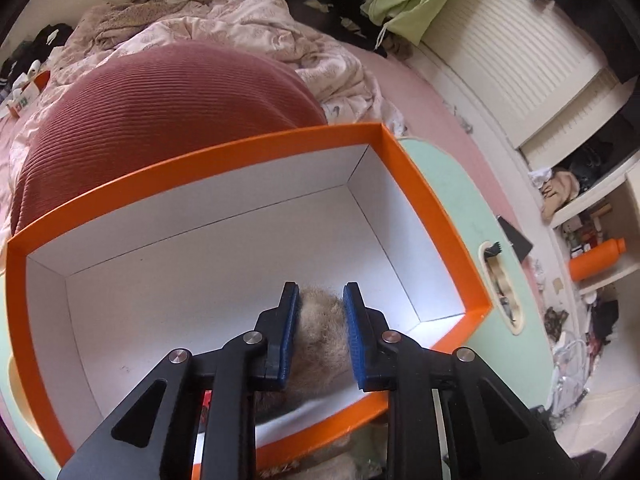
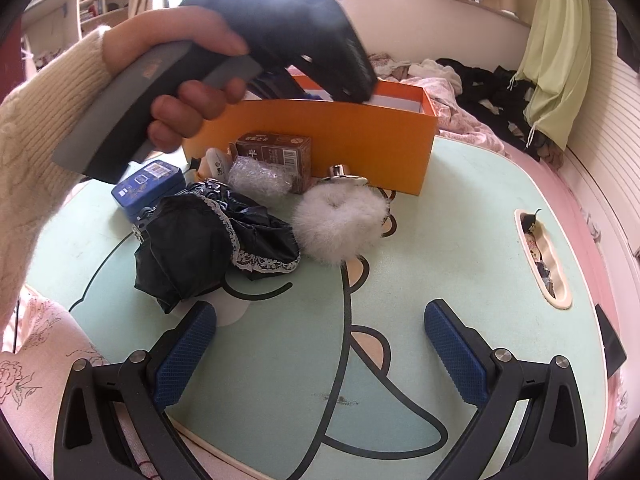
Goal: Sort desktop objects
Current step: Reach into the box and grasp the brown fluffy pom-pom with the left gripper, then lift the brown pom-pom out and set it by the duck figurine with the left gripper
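Observation:
An orange box with a white inside point(image 1: 420, 200) stands on the mint-green table; it also shows in the right wrist view point(image 2: 360, 140). My left gripper point(image 1: 321, 304) is shut on a beige furry object point(image 1: 320, 336) and holds it over the box's near rim, above the box floor. My right gripper point(image 2: 320, 320) is open and empty, low over the table's near side. In front of the box lie a white fluffy scrunchie point(image 2: 340, 220), a black lace-trimmed cloth point(image 2: 208, 236), a brown carton point(image 2: 276, 152), a bubble-wrap roll point(image 2: 256, 176) and a blue tin point(image 2: 148, 184).
The table point(image 2: 440, 272) has a handle slot point(image 2: 540, 256) at its right edge. A bed with crumpled bedding point(image 1: 240, 28) and a red cushion point(image 1: 160, 112) lie behind the box. Shelves with an orange bottle point(image 1: 596, 260) stand at right. The left hand and gripper handle point(image 2: 168, 88) cross above the objects.

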The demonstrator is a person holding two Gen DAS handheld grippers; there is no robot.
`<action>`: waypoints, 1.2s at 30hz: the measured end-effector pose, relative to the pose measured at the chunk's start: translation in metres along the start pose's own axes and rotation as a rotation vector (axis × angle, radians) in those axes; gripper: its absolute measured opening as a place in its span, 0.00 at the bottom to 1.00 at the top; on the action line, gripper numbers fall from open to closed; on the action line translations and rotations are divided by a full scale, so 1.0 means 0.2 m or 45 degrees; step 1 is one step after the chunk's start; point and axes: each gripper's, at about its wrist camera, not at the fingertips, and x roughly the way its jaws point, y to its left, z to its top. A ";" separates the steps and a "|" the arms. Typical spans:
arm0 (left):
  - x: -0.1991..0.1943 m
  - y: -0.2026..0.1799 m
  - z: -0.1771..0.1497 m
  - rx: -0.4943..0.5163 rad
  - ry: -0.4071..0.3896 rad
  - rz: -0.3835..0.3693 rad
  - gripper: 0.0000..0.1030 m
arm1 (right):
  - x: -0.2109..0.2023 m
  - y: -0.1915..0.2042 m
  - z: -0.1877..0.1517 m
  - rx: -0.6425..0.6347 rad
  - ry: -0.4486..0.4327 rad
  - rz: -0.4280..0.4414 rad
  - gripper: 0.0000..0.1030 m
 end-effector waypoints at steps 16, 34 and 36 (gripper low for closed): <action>-0.55 0.01 -0.42 0.025 -0.381 -0.110 0.28 | 0.00 -0.01 0.00 0.000 0.000 0.001 1.00; -0.45 0.00 -1.07 0.152 -0.410 0.407 0.75 | 0.00 -0.01 0.00 0.000 -0.001 0.001 1.00; -0.40 0.01 -1.09 0.136 -0.417 0.437 0.75 | 0.00 -0.01 0.00 0.001 -0.001 0.001 1.00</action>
